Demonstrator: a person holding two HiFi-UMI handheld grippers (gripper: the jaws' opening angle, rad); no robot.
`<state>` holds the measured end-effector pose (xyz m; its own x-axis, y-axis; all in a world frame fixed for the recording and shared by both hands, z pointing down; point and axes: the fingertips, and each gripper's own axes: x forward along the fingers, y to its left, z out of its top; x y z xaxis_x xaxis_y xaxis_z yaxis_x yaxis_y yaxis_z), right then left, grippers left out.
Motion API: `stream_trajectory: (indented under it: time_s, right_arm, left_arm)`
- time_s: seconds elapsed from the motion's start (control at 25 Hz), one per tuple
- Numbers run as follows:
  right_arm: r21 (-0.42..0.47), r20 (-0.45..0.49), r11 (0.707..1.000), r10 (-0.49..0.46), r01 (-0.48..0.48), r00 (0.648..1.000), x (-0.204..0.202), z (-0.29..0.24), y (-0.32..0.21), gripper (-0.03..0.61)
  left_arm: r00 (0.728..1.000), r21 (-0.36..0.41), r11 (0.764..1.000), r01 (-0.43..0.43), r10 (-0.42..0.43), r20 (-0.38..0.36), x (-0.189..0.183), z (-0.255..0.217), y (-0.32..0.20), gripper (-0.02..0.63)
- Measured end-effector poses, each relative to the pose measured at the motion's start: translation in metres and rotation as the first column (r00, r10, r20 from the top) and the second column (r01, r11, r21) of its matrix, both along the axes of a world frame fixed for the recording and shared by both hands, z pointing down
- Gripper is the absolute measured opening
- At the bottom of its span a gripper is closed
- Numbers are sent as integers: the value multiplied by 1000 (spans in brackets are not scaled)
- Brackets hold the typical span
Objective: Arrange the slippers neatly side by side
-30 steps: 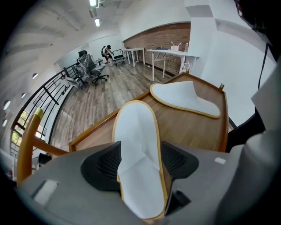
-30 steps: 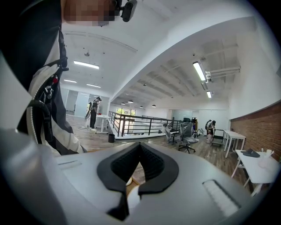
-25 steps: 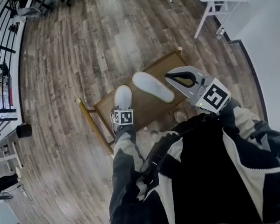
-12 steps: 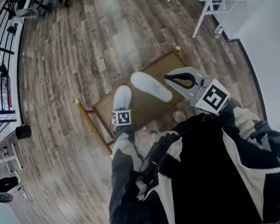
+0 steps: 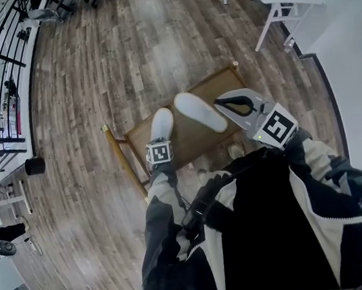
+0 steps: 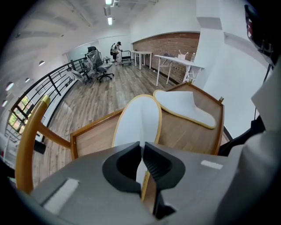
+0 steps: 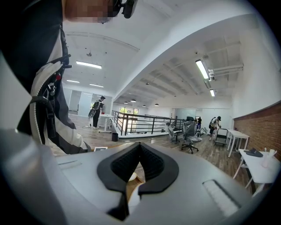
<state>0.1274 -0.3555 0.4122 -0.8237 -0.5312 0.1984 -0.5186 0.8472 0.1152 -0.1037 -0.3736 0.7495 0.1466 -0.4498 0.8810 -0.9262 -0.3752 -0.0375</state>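
1. Head view: a wooden tray point(image 5: 224, 83) stands on the plank floor in front of the person, and both white slippers lie on it.
   - The held slipper point(image 5: 162, 122) is at the tray's left end, with its length running away from the person.
   - The other slipper point(image 5: 200, 111) lies near the tray's middle, slanted, so the two form an angle rather than a neat pair.
   - The left gripper point(image 5: 160, 139) reaches down to the near end of the held slipper.
   - The right gripper point(image 5: 223, 104) hangs above the tray's right end, apart from both slippers.

2. Left gripper view: the left gripper point(image 6: 142, 147) has just been closing its jaws.
   - They are now clenched on the near edge of the held slipper point(image 6: 138, 123), and its white sole and tan trim show between the pads.
   - The slipper stretches from the jaws towards the tray's far rim.
   - The other slipper point(image 6: 186, 105) lies crosswise in the tray's far right corner, just beside the held one's far end. I cannot tell whether they touch.
   - Bare tray board point(image 6: 90, 143) shows to the left of the held slipper.

3. Right gripper view: the right gripper point(image 7: 139, 147) has its jaws pressed together with nothing between them.
   - It points out across the room towards a railing and office chairs.
   - A sliver of wood and something white show below the jaws, too small to identify.
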Motion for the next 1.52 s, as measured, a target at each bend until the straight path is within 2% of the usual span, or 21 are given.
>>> stream_trajectory:
  time_s: [0.2,0.32,0.56,0.84,1.04,1.12,1.28,1.4,1.52]
  right_arm:
    - [-6,4,999,-34,34,999,-3,7,6,5]
    - [-10,8,999,-54,54,999,-8,8,5,5]
    - [-20,-1,996,-85,85,996,-16,17,6,5]
    - [-26,0,991,-132,132,991,-32,19,9,5]
    - [-28,5,986,-166,166,986,-42,21,14,5]
    - [-28,4,983,-180,180,984,-45,23,15,5]
    - [-35,4,977,-210,210,978,-52,27,18,5]
    - [-35,3,972,-233,233,972,-59,29,21,5]
    - [-33,6,968,-250,250,968,-65,28,24,5]
  left_arm:
    - [997,22,998,57,-56,-59,4,-13,7,25]
    - [994,46,995,93,-90,-68,-1,-29,8,26]
    - [974,118,976,183,-164,-157,1,-60,12,26]
    - [932,172,936,307,-260,-252,-10,-98,24,26]
    - [884,198,888,415,-341,-320,-21,-114,39,26]
    - [873,226,867,445,-363,-327,-24,-121,45,26]
    - [880,272,851,449,-369,-299,-26,-134,57,26]
    - [876,292,838,461,-377,-301,-28,-140,64,26]
    - [875,296,836,463,-378,-303,-28,-150,72,26]
